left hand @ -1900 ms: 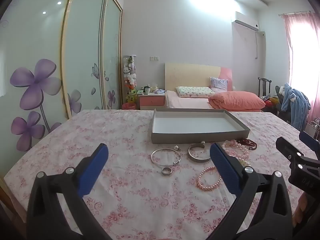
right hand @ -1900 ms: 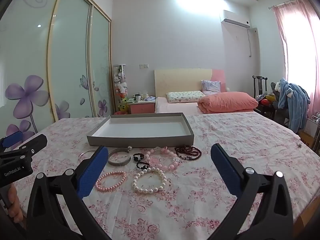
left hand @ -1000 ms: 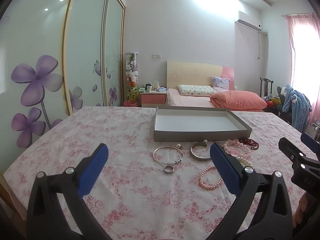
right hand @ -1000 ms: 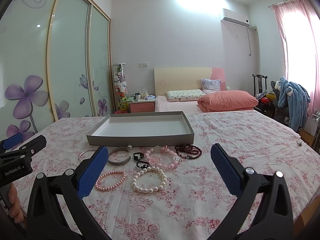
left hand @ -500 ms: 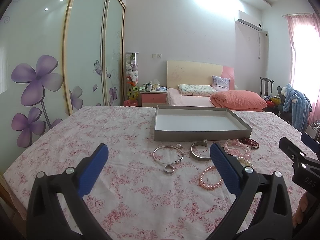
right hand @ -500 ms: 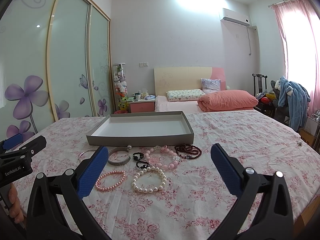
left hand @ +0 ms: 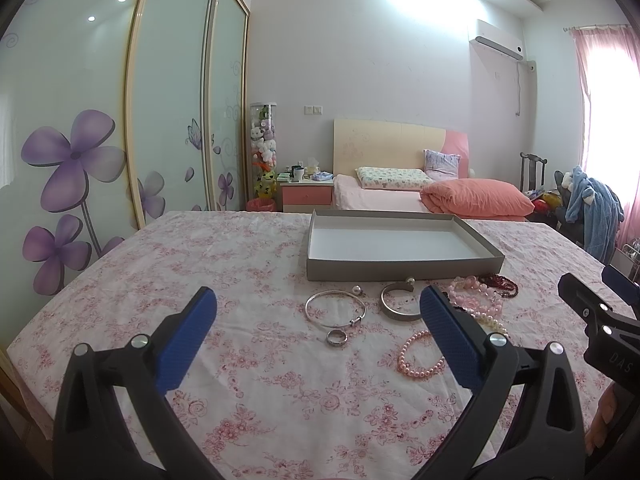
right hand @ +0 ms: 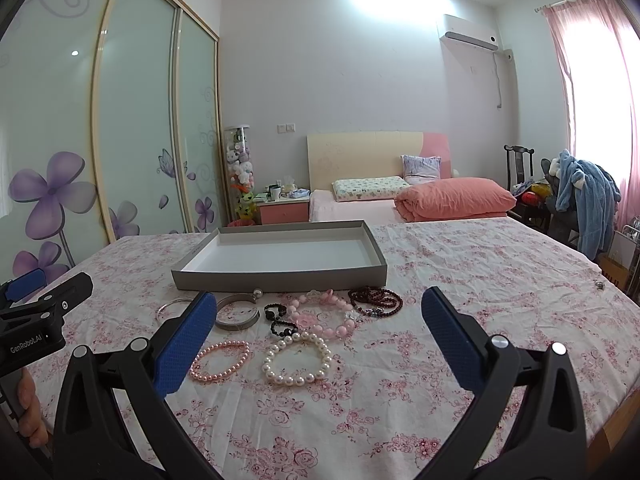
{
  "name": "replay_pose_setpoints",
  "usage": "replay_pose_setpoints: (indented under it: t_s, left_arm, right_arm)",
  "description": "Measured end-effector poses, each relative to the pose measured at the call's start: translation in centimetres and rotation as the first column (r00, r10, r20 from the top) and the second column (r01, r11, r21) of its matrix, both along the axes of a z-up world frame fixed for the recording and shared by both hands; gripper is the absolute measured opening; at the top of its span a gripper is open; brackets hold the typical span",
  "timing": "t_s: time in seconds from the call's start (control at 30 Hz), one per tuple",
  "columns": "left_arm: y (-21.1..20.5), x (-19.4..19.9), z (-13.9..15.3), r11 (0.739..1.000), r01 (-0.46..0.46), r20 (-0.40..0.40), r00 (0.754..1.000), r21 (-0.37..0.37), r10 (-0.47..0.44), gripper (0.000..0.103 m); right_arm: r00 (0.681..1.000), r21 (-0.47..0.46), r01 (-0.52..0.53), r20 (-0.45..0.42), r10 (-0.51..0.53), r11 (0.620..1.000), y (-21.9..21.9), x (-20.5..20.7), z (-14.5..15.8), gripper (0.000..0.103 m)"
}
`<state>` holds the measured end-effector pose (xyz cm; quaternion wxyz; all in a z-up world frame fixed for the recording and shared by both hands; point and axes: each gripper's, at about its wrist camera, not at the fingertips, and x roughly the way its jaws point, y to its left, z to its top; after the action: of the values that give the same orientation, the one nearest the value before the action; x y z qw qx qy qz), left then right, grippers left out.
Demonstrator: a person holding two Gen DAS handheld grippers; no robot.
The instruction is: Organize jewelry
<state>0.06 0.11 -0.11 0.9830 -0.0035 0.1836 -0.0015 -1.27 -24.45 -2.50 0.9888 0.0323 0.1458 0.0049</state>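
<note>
A grey tray with a white floor lies empty on the floral cloth. In front of it are a thin silver bangle, a silver ring, a silver cuff, a pink pearl bracelet, a white pearl bracelet, pink beads, black beads and dark red beads. My left gripper is open, low before the bangle and ring. My right gripper is open before the beads. Both hold nothing.
The floral cloth covers a wide table. Its left edge runs beside flowered sliding wardrobe doors. Behind stand a bed, a pink nightstand and a chair with blue clothing. A small metal item lies far right.
The left wrist view has risen and tilted slightly, so the tray and jewelry sit a little lower and further right. The right gripper has barely moved. Both grippers stay open.
</note>
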Motion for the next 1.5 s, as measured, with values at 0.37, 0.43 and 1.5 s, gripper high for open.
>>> replay_pose_setpoints:
  t_s: [0.37,0.43,1.5]
  left_arm:
    - [0.0,0.0,0.0,1.0,-0.001,-0.002,1.0,0.0,0.001,0.099]
    - [0.0,0.0,0.0,1.0,-0.001,-0.002,1.0,-0.001,0.001,0.099]
    - [0.4,1.4,-2.1,1.0,-0.015,-0.075,0.997,0.015,0.016,0.099]
  right_arm:
    - [1.0,0.001,0.0,-0.001,0.0,1.0,0.0,0.0,0.0,0.101]
    - [1.0,0.001,0.0,-0.002,0.0,1.0,0.0,0.0,0.0,0.101]
    - [0.979,0.051,-0.006,-0.202,0.016,0.999,-1.1,3.5,-2.4,0.074]
